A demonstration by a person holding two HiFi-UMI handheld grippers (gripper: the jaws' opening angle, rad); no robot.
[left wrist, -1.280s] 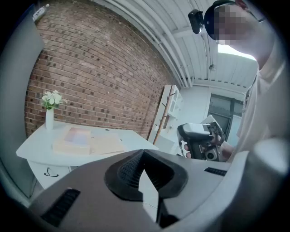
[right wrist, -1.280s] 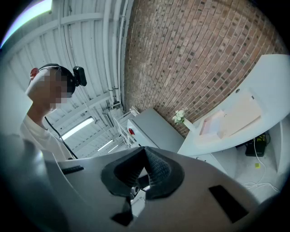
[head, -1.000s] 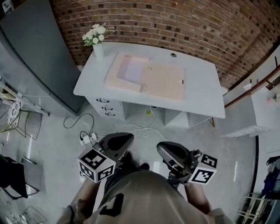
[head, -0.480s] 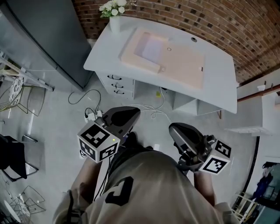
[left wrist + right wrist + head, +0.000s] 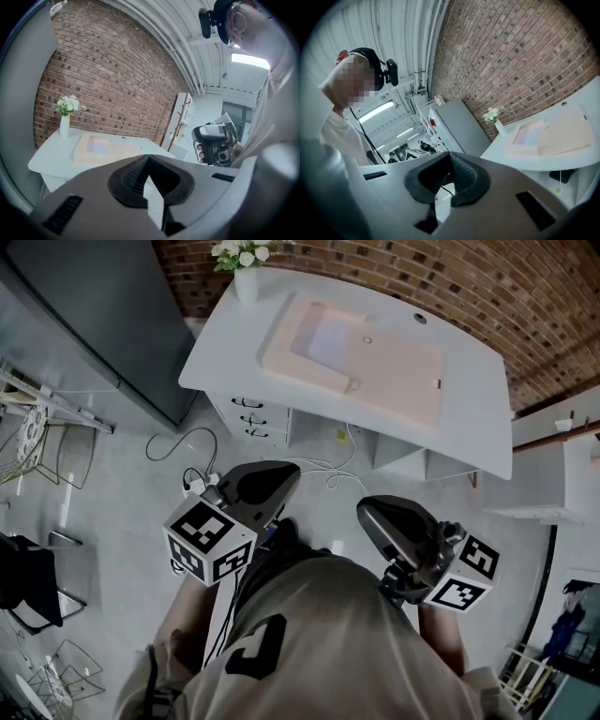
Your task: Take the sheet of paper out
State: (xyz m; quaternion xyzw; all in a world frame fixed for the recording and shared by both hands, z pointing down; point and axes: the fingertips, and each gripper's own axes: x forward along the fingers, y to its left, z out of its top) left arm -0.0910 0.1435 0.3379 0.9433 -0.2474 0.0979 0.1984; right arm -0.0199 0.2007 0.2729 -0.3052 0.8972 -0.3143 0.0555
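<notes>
A flat pale pink folder (image 5: 389,381) lies on the white desk (image 5: 469,418), with a lilac sheet of paper (image 5: 328,338) showing at its left end. The same folder (image 5: 119,151) and sheet (image 5: 97,146) appear small in the left gripper view, and the folder (image 5: 565,133) and sheet (image 5: 529,133) in the right gripper view. My left gripper (image 5: 286,474) and right gripper (image 5: 367,514) hang side by side over the floor, well short of the desk. Both are shut with nothing between the jaws. The right gripper (image 5: 213,143), held in a hand, is visible in the left gripper view.
A white vase of flowers (image 5: 246,268) stands at the desk's back left corner. Drawers (image 5: 248,418) sit under the desk, and cables with a power strip (image 5: 192,484) lie on the floor. A grey cabinet (image 5: 84,324) stands left, a brick wall (image 5: 487,287) behind.
The desk has come nearer and shifted up and right in the head view. Both grippers have moved toward it, still shut and empty.
</notes>
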